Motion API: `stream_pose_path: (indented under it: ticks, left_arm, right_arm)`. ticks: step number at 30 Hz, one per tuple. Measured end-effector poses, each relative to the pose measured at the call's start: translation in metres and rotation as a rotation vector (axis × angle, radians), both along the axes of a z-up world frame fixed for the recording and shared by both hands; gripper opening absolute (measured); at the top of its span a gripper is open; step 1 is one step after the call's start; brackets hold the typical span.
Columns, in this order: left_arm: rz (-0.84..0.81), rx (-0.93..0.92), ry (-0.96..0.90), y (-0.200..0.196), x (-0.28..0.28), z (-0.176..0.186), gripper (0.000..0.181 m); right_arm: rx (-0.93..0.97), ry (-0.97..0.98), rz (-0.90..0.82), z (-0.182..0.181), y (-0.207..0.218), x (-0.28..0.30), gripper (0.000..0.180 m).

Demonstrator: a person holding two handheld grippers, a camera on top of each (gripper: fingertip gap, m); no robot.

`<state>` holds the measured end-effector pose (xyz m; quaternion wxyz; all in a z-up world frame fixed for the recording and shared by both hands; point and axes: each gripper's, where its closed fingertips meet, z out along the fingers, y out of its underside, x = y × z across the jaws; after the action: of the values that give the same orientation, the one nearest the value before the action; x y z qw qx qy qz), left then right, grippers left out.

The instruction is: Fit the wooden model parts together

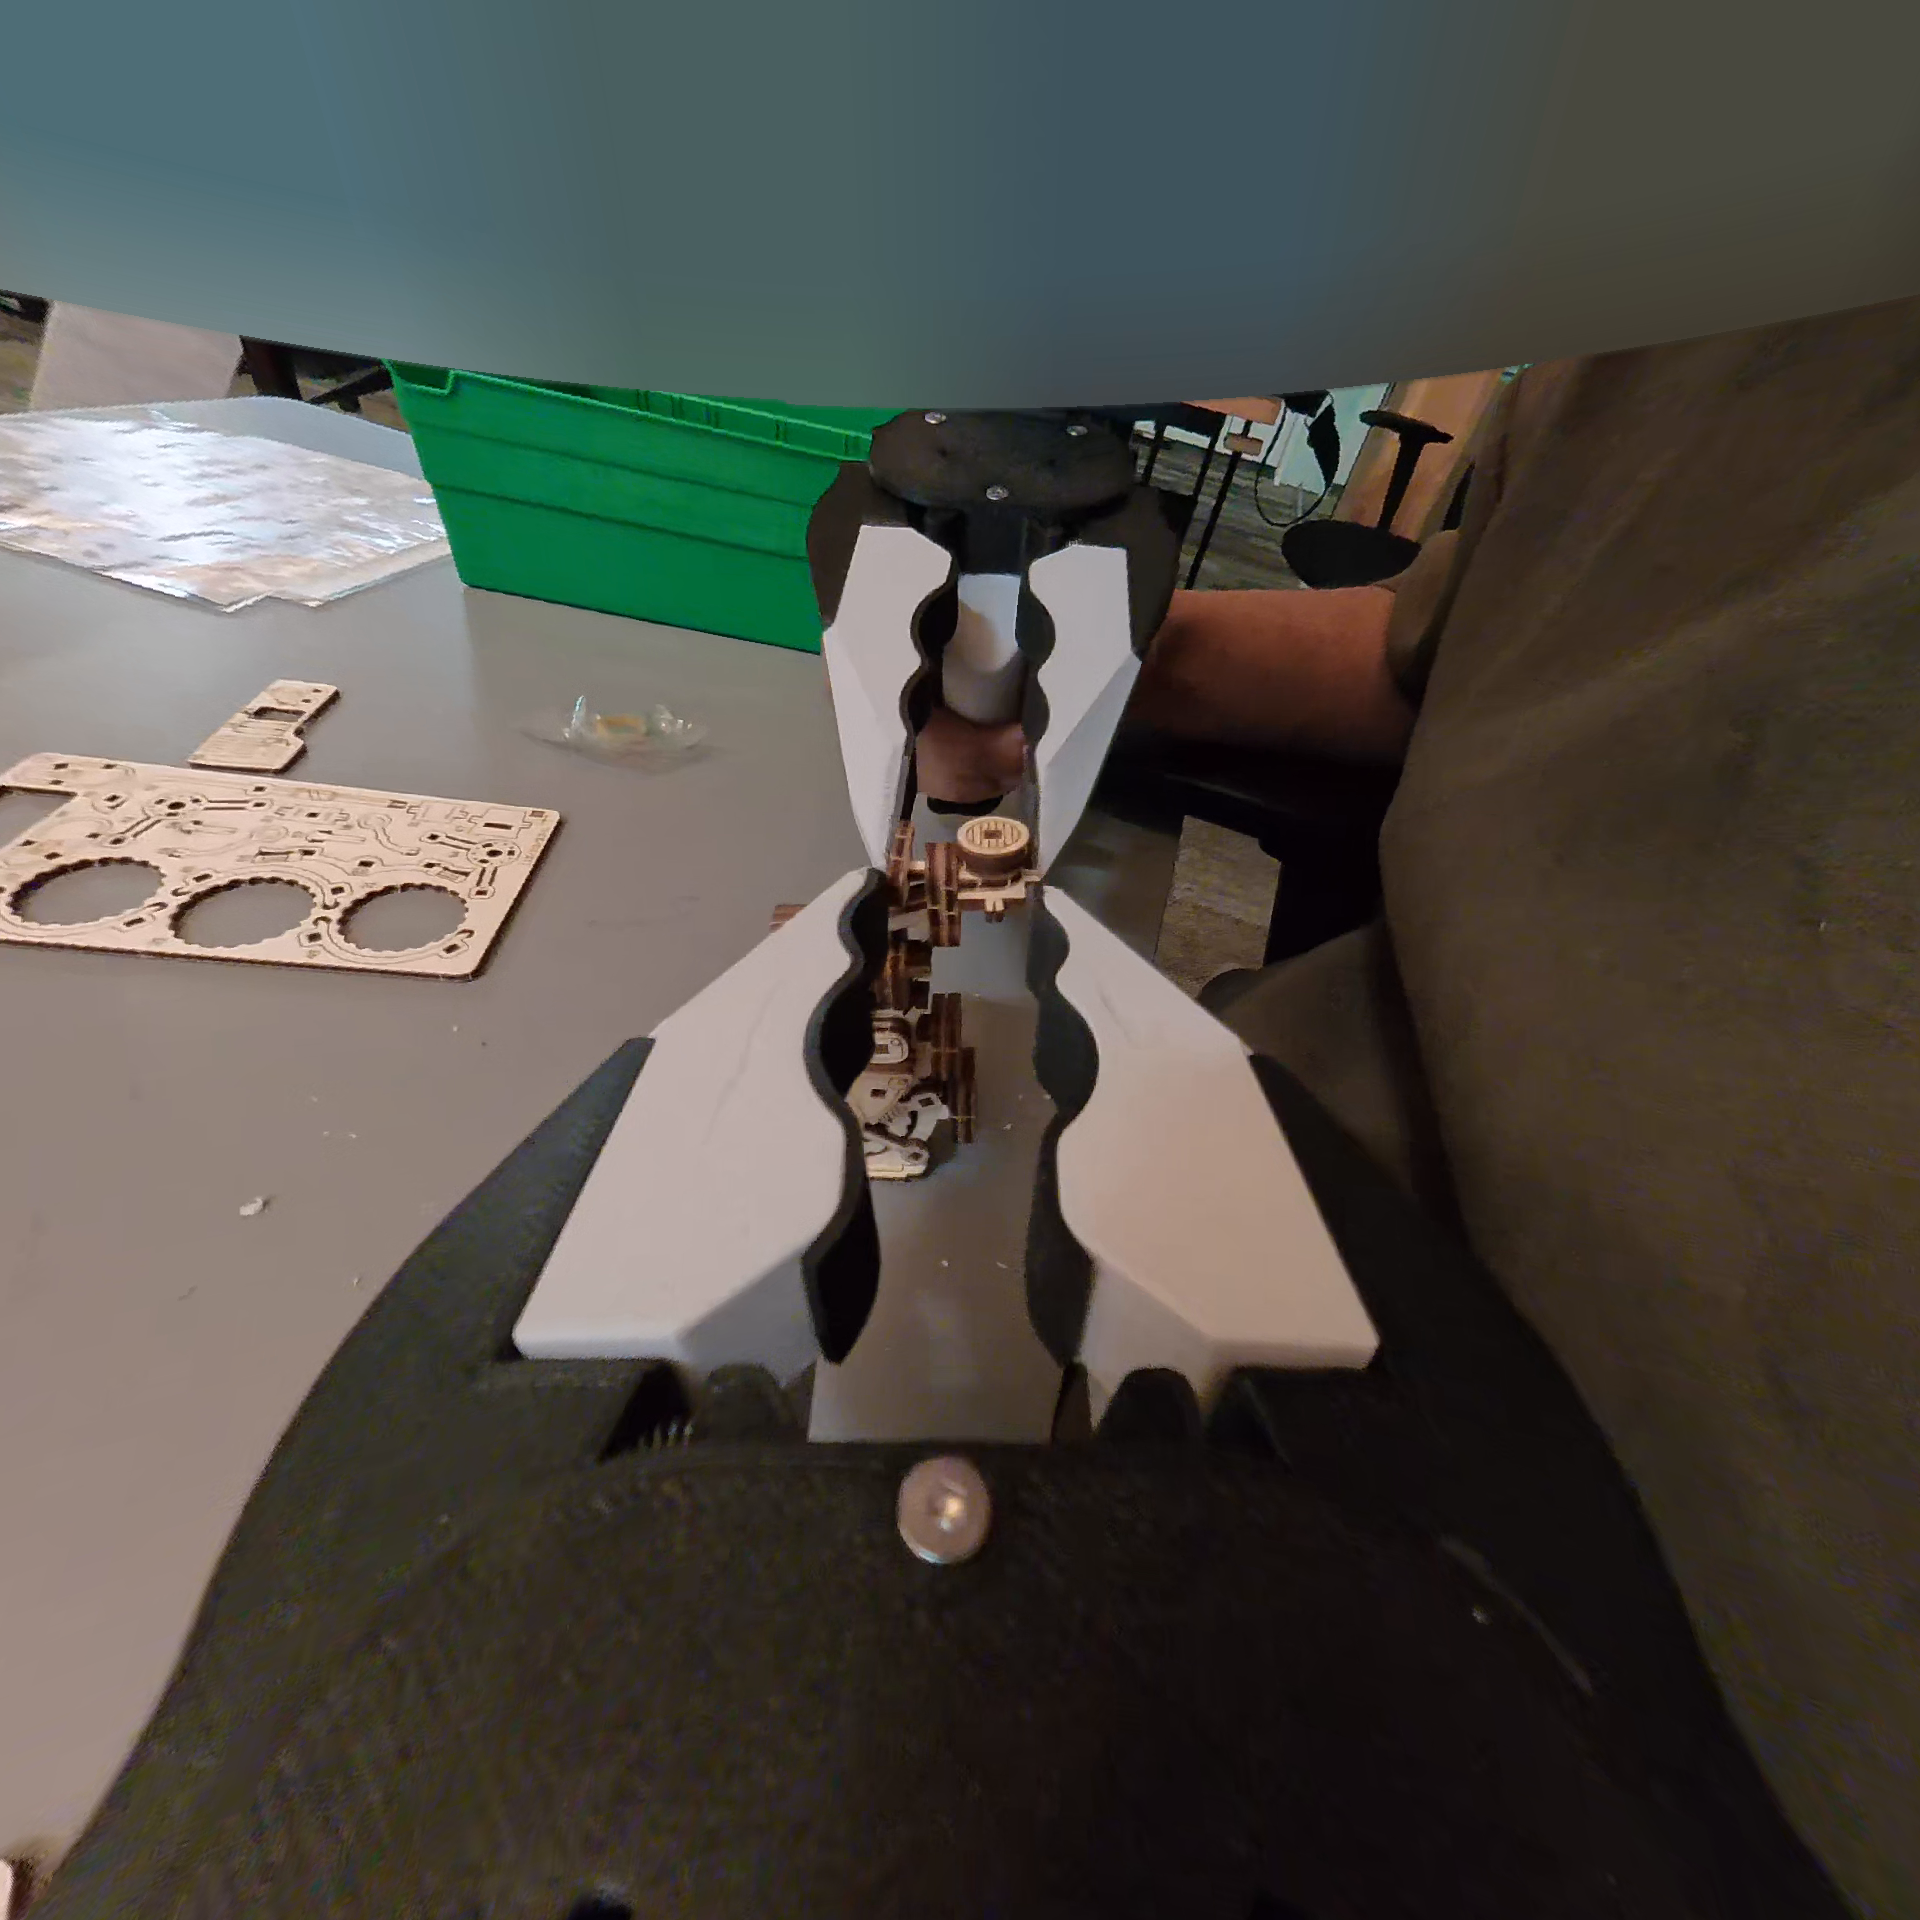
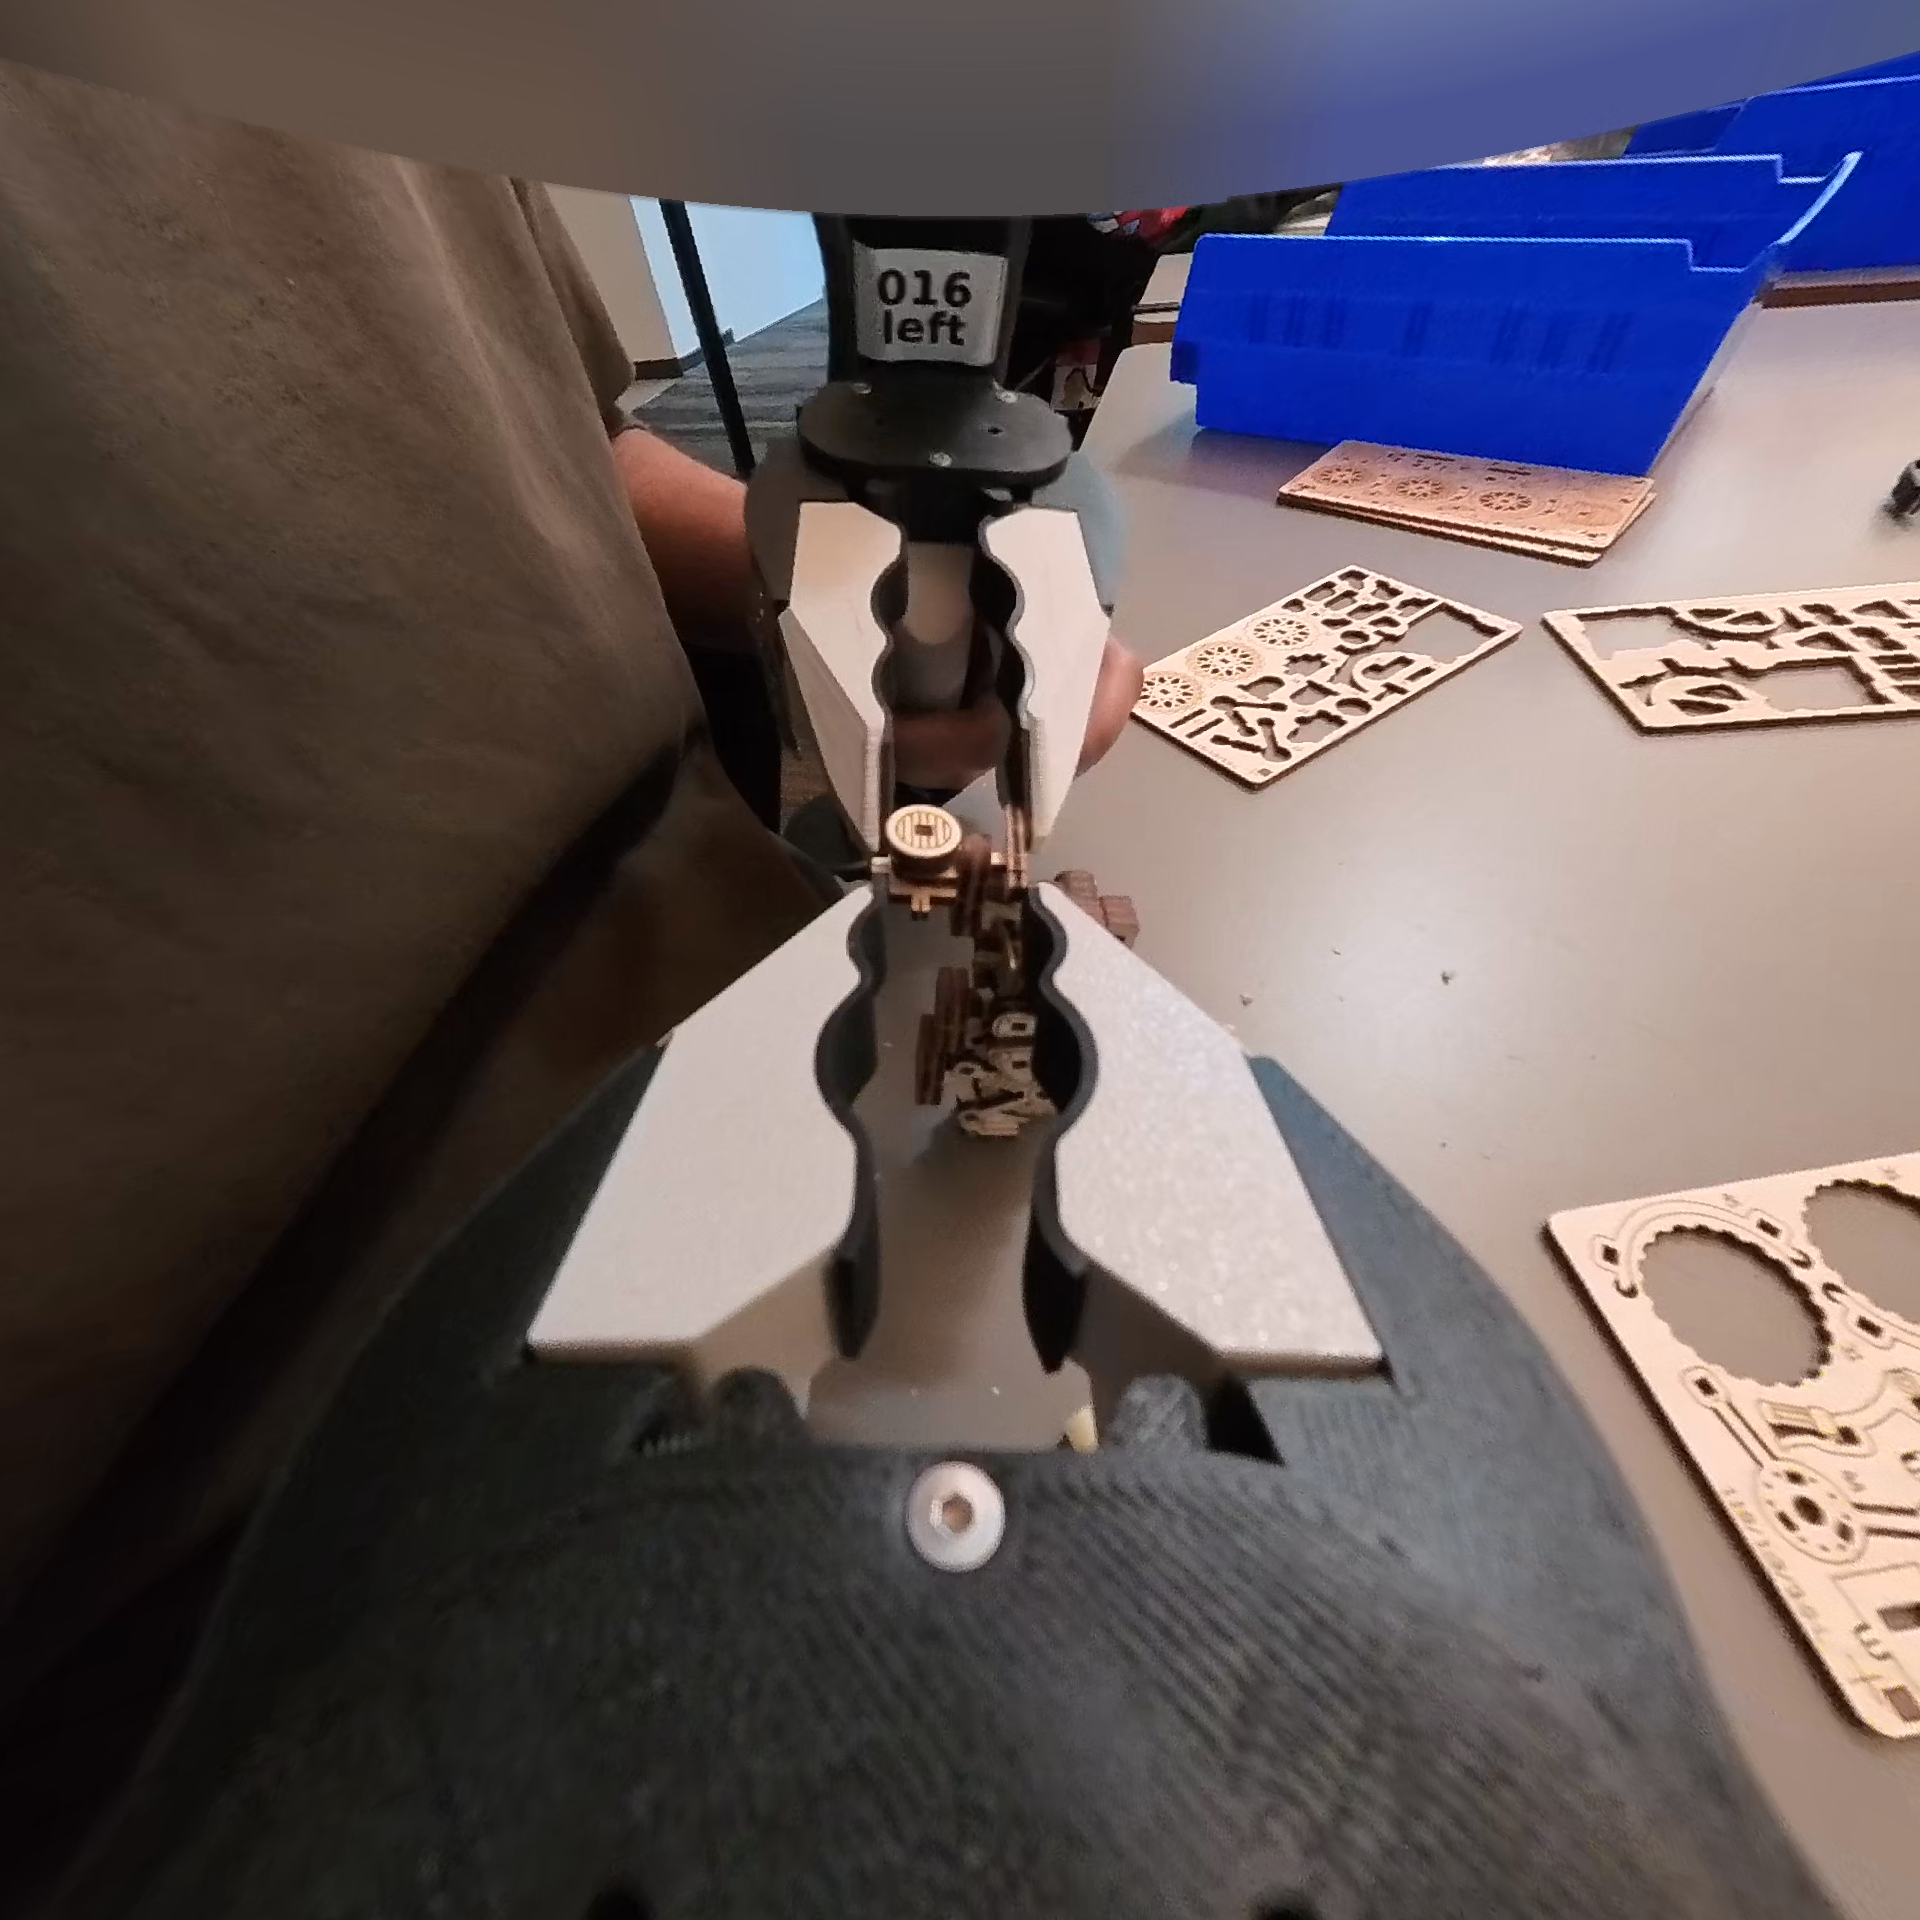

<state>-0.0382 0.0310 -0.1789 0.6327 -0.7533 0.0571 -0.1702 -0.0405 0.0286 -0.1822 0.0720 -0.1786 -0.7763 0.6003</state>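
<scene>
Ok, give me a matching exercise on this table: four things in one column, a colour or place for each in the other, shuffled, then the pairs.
Things
1. crate
2. bins
3. wooden model
4. clear plastic wrapper

Descriptions
A. blue, at the far side of the table in the right wrist view
B. between the tips of both grippers
C. green, at the far edge in the left wrist view
D. lying on the grey table near the green crate

Pairs: 1-C, 2-A, 3-B, 4-D

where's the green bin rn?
Left wrist view, upper left: the green bin sits at the table's far side, behind the right gripper.
</scene>
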Motion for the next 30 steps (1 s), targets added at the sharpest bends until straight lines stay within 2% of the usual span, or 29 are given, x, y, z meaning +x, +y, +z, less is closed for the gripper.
stream_pose_path:
  ticks: [9, 30]
  left_arm:
    - [-0.015, -0.013, -0.044, 0.0000, -0.0001, -0.0005, 0.023]
    - [-0.020, -0.009, -0.019, -0.0002, 0.0003, -0.0007, 0.020]
  right_arm:
    - [-0.001, -0.004, 0.003, 0.0002, -0.0003, 0.0001, 0.023]
    - [0.006, 0.004, -0.001, -0.0001, -0.0009, 0.0011, 0.020]
